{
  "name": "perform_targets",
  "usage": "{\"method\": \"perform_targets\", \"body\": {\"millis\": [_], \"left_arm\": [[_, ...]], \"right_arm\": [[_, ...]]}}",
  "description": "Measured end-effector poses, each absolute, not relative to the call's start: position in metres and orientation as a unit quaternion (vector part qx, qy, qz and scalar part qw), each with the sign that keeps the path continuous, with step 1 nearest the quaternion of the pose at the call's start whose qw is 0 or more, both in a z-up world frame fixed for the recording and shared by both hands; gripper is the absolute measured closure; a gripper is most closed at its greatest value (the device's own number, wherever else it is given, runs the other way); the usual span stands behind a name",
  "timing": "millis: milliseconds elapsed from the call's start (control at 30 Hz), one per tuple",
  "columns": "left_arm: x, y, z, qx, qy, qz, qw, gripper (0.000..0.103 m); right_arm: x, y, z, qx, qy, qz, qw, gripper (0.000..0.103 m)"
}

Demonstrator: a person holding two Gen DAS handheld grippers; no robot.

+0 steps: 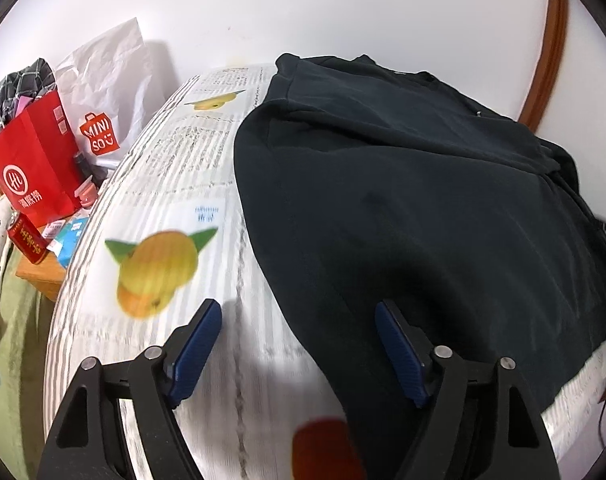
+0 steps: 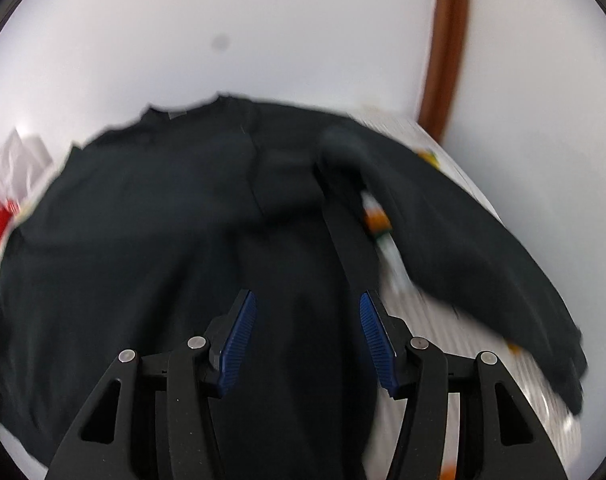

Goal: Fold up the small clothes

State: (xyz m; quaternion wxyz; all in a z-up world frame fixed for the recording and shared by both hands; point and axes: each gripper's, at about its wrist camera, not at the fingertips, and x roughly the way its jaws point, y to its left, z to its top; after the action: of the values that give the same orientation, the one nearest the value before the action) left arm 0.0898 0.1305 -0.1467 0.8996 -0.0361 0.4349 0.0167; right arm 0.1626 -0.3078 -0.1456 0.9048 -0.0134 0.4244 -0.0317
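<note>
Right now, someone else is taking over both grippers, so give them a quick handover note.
Left gripper: open, empty, over the near left edge of the shirt.
Right gripper: open, empty, above the shirt's middle.
Shirt: black, spread on the printed cloth covering the table, collar toward the wall. One sleeve lies out to the right, with cloth showing between it and the body.
Done: shirt laid out; no clear fold seen, though the views are blurred.
Left: fold in sleeves and sides, then fold the body.
</note>
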Motion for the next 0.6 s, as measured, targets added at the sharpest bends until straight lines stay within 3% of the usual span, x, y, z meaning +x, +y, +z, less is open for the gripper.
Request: {"method": "perform_targets", "body": {"millis": [67,133,167,233,300,367,433,600], "left_arm": [[0.083,0.128,-0.146,-0.037,0.431,0.015,0.901,0.043],[0.076,0.128,-0.146,-0.043,0.428,0.013,0.903,0.063],[0.074,0.127,-0.146,-0.048,0.425,0.012,0.904,0.068],[0.07,0.126,-0.146,-0.06,0.423,0.0,0.904,0.092],[0.066,0.124,-0.145,-0.065,0.422,0.001,0.904,0.094],[0.061,0.124,-0.145,-0.066,0.421,0.007,0.905,0.095],[0.053,0.126,-0.144,-0.072,0.42,0.011,0.904,0.098],[0.029,0.14,-0.144,-0.098,0.433,0.014,0.896,0.098]], "right_arm": [[0.139,-0.315,-0.152,-0.011,0.431,-0.036,0.901,0.049],[0.117,-0.321,-0.159,0.008,0.439,-0.026,0.898,0.047],[0.109,-0.322,-0.163,0.013,0.446,-0.015,0.895,0.047],[0.096,-0.322,-0.17,0.021,0.448,-0.005,0.894,0.047],[0.09,-0.318,-0.176,0.024,0.449,0.004,0.893,0.05],[0.088,-0.312,-0.18,0.018,0.441,0.017,0.897,0.075],[0.085,-0.307,-0.178,0.003,0.43,-0.001,0.903,0.092],[0.07,-0.309,-0.172,0.006,0.439,0.01,0.898,0.093]]}}
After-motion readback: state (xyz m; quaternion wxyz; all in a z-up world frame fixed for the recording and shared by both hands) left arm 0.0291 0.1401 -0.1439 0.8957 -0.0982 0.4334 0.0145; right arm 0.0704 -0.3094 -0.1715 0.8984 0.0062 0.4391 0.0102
